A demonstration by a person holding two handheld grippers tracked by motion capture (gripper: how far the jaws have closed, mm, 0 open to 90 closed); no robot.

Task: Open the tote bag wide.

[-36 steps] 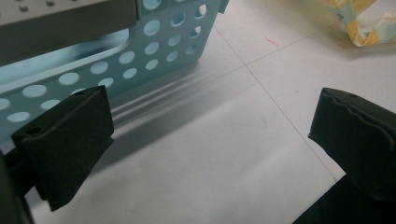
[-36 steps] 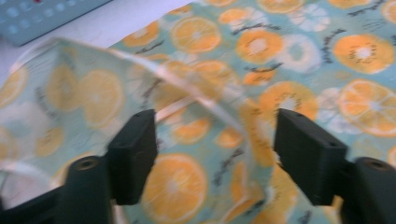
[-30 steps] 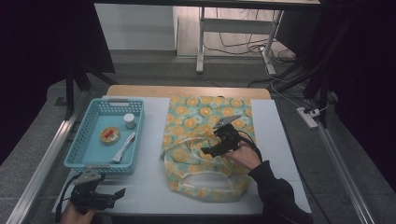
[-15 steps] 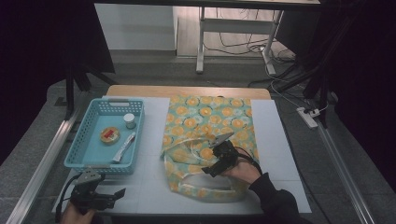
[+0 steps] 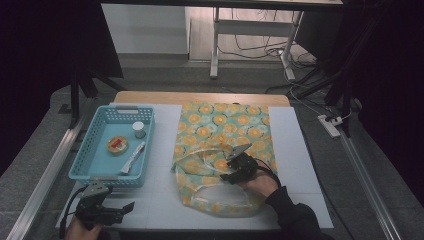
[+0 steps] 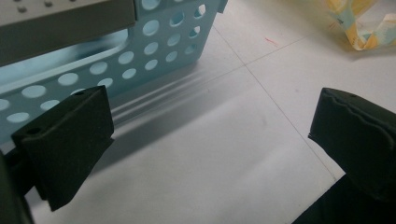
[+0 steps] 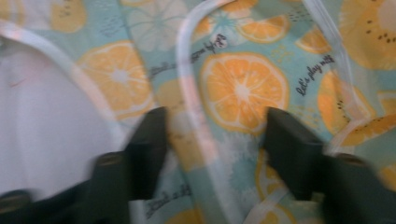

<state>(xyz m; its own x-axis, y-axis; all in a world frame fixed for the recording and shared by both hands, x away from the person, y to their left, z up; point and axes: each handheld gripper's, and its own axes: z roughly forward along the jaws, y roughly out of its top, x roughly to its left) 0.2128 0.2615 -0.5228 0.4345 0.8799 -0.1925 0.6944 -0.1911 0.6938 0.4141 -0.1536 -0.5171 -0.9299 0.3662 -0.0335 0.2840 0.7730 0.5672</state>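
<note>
— Orange-slice print on pale teal: we count one patterned bag, lying flat on the white table right of centre, its open end and clear handles nearest the person.

— And the tools?

— We count two. The right gripper sits on the bag's near half; in the right gripper view its jaws straddle one clear handle strap and the fabric beneath. They have just been closing, yet a gap shows either side of the strap, so we call them apart, not clamped. The picture is blurred, though.

— The other one?

— The left gripper rests at the table's near left corner, jaws spread wide over bare white surface, with nothing between them, just beside the basket wall.

— What's in the basket?

— One light-blue perforated basket, left of the bag, and we count three things in it: a small white-capped jar, a round tin with a red label, and a slim white sachet.

— The room?

— The white tabletop has a wooden strip along its far edge, metal rails run down both sides, and beyond lie grey floor, desk legs, cables and a power strip, dim all round.
</note>
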